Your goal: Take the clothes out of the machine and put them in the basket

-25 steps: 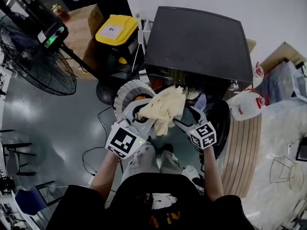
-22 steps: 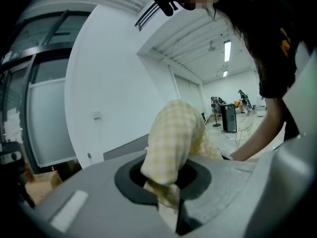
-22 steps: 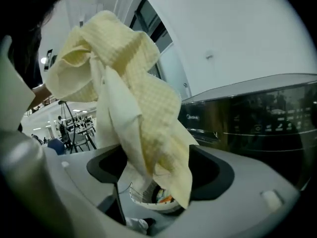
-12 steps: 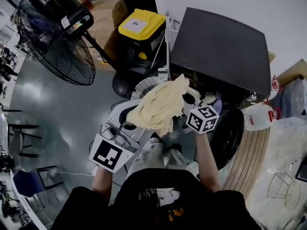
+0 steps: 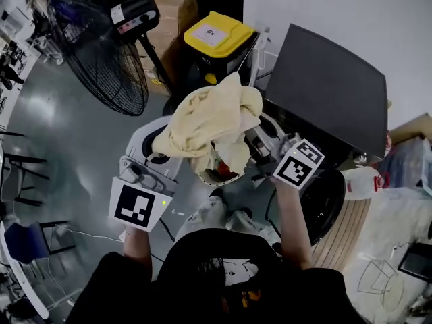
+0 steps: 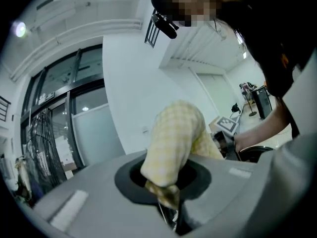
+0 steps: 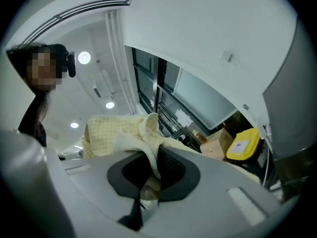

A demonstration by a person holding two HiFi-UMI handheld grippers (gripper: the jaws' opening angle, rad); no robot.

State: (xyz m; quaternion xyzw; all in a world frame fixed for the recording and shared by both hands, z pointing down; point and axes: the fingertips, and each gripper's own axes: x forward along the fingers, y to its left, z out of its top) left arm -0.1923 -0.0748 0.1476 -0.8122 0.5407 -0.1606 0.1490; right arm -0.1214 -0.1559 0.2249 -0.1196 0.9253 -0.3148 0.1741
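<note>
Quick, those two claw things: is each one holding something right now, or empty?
The left gripper is closed on the yellow checked cloth.
The right gripper is closed on the same cloth.

Glossy grey floor (image 5: 74,154), standing fan (image 5: 101,52), yellow-lidded bin (image 5: 216,36), machine (image 5: 331,90), white jug (image 5: 364,181)

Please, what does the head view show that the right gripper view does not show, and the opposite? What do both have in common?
Only the head view shows the black standing fan and the dark flat top of the machine. Only the right gripper view shows the round ceiling lights and, close up, the right hand-held gripper with its jaws shut on fabric. Both show the pale yellow checked cloth, held up, and the yellow-lidded bin.
</note>
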